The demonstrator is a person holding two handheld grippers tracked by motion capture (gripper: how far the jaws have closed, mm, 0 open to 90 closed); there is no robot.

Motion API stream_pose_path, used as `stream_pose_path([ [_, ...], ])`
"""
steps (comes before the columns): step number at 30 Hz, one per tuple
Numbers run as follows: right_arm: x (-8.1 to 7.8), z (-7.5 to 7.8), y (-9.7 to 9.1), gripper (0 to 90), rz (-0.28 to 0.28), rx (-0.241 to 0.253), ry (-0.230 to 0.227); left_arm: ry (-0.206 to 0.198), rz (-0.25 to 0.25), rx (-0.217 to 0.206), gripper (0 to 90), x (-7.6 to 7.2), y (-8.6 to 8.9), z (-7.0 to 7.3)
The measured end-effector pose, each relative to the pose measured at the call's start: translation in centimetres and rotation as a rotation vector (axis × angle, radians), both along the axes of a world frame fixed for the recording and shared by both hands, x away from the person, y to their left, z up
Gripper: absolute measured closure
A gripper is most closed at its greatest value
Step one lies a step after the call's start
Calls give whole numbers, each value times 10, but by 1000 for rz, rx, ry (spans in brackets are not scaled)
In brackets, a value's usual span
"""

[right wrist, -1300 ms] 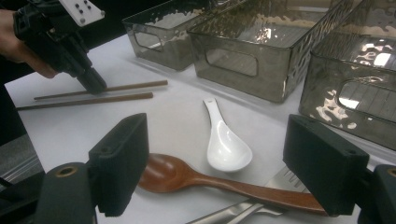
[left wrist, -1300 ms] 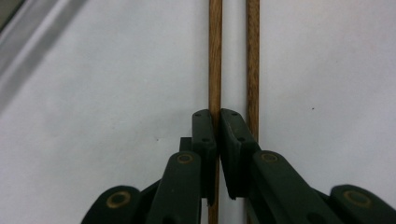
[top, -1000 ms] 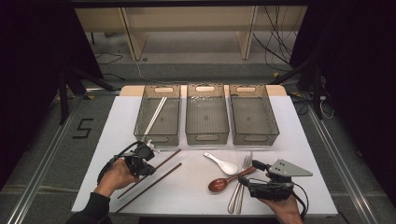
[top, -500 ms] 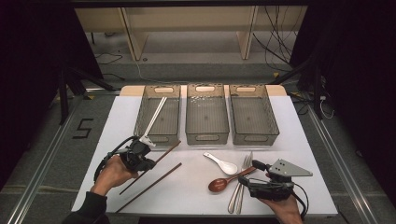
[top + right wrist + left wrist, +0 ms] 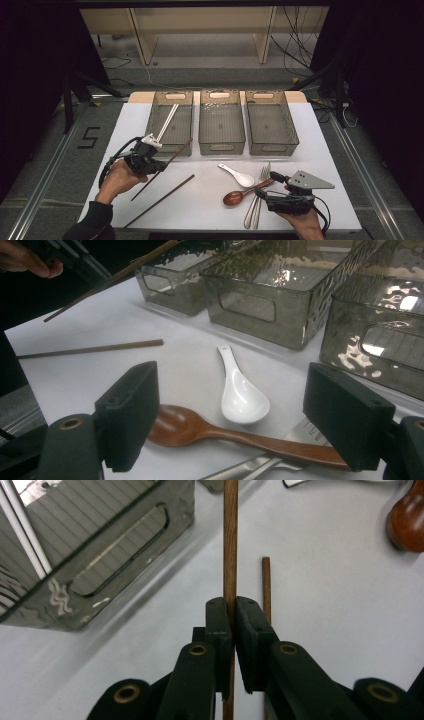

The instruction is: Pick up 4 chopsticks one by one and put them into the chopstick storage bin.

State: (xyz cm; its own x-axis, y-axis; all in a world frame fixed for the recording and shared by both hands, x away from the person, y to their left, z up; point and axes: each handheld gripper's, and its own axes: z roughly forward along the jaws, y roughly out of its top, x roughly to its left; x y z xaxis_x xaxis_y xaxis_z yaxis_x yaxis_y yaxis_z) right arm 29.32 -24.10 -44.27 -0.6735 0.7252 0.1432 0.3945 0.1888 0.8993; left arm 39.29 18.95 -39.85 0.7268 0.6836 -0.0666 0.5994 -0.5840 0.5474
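My left gripper (image 5: 160, 165) is shut on a brown chopstick (image 5: 180, 151) and holds it off the table, tilted, its far tip near the front of the left bin (image 5: 156, 112). In the left gripper view the pads (image 5: 220, 625) pinch that chopstick (image 5: 230, 540). A second brown chopstick (image 5: 160, 200) lies flat on the white table below and to its right. My right gripper (image 5: 266, 185) stands open at the front right, jaws wide (image 5: 237, 390), facing a wooden spoon (image 5: 180, 427) and a white spoon (image 5: 242, 400).
Three smoky clear bins stand in a row at the back: the left one holds white chopsticks (image 5: 167, 120), beside the middle bin (image 5: 222, 145) and the right bin (image 5: 272, 147). Metal forks (image 5: 255, 210) lie by the wooden spoon (image 5: 235, 197).
My left gripper has risen with the brown chopstick and shifted slightly toward the left bin, lifting the stick off the table. The right gripper has stayed still.
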Motion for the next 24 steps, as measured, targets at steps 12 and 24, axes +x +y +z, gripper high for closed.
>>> stream_pose_path([
  [12,0,0,0,233,-3,3,1,-73,62,-78,843,22,12,29],
  [24,0,0,-1,232,-3,5,1,-149,84,-118,843,50,9,60],
])
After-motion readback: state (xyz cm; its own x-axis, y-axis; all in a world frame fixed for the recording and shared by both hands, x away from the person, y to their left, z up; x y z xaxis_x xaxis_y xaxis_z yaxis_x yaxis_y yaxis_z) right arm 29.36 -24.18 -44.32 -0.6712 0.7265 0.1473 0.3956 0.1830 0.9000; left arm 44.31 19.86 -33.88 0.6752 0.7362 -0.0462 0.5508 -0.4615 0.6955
